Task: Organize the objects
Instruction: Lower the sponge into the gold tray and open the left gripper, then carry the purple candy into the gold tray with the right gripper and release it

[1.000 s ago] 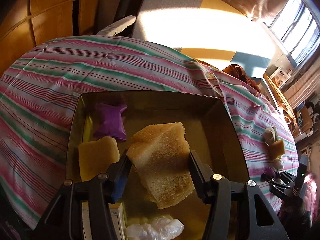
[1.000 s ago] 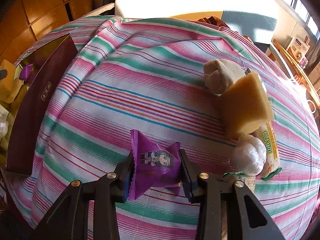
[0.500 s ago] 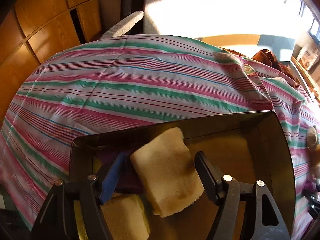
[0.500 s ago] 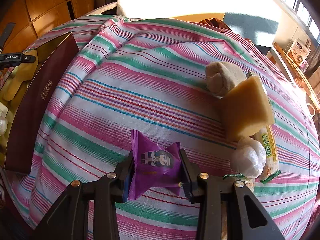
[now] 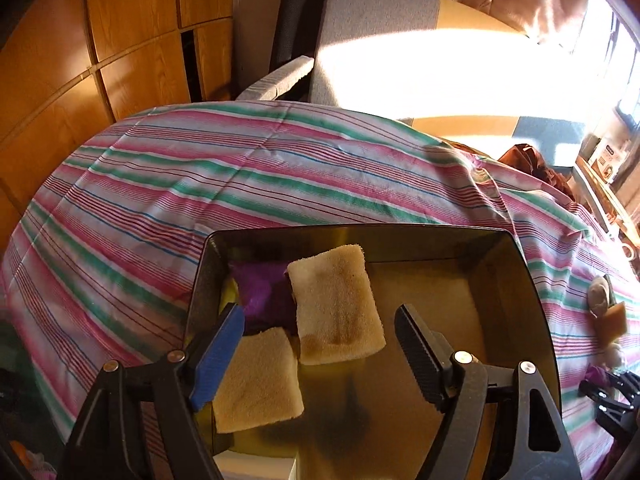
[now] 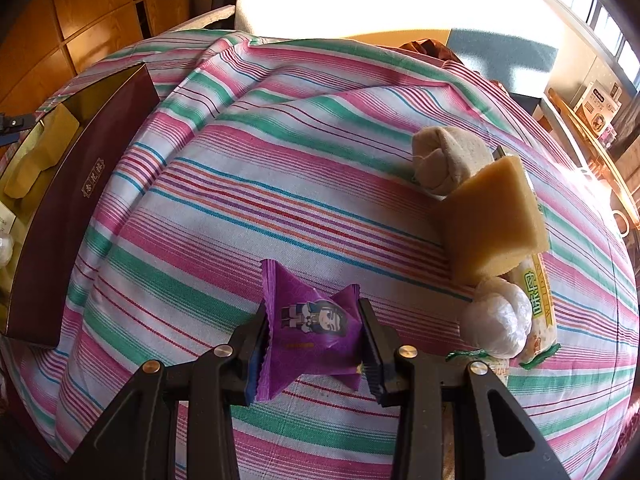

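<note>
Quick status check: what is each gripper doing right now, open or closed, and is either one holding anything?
Left gripper: open, holding nothing, above the sponge lying in the box.
Right gripper: shut on the purple snack packet.

Wood-panel wall (image 5: 120, 60) behind — grey chair (image 5: 360, 40), striped cloth (image 6: 280, 160).

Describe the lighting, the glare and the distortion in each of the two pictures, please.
Left wrist view: strong sunlight bleaches the pale floor beyond the striped tablecloth; the dark gold-lined box has a shaded, reflective bottom; fisheye bends the cloth's stripes. Right wrist view: low sun glares at the right edge, the yellow sponge block casts a shadow, and the purple snack packet is sharp.
</note>
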The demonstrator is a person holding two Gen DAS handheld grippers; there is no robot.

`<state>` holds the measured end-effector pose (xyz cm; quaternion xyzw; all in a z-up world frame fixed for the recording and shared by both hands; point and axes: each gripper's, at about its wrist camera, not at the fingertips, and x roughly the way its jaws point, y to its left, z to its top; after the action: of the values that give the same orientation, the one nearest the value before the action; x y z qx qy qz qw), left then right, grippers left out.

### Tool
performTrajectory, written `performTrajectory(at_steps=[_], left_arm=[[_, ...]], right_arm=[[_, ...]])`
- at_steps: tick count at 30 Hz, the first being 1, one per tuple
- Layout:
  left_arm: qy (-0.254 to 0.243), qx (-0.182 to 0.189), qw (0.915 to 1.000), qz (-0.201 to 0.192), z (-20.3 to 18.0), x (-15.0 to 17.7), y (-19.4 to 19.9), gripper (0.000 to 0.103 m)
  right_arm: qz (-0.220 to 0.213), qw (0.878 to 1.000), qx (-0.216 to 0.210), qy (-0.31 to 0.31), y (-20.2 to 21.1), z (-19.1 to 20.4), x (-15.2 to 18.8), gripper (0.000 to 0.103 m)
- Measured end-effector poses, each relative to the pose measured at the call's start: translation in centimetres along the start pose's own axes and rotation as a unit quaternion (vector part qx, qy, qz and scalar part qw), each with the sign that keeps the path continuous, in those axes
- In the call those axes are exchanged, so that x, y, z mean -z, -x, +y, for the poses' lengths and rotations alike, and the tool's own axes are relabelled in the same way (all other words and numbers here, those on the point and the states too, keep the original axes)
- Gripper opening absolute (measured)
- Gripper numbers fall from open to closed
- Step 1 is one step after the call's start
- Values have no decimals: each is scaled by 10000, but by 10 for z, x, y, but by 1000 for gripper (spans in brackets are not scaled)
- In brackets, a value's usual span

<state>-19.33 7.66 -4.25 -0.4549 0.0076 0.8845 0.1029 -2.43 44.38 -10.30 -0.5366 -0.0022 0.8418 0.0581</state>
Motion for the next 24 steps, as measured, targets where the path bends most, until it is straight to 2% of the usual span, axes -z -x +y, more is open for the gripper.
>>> performTrajectory(at_steps=[5, 10, 15, 20, 24], left_arm=[[48, 44, 9990, -432, 0, 17, 51, 79], [-82, 112, 9971, -745, -3, 37, 95, 83], [-24, 321, 9965, -767, -3, 52, 117, 84], [101, 324, 9963, -789, 3, 67, 126, 84], [161, 305, 9966, -747, 9, 79, 127, 84]], right_arm=[[-36, 10000, 20, 16, 0, 1, 0, 39], [-61, 10000, 54, 16, 0, 2, 0, 39], [-35, 9999, 93, -100, 0, 2, -1, 39], [7, 9986, 260, -450, 1, 5, -1, 38], [6, 9970, 104, -766, 5, 11, -1, 38]])
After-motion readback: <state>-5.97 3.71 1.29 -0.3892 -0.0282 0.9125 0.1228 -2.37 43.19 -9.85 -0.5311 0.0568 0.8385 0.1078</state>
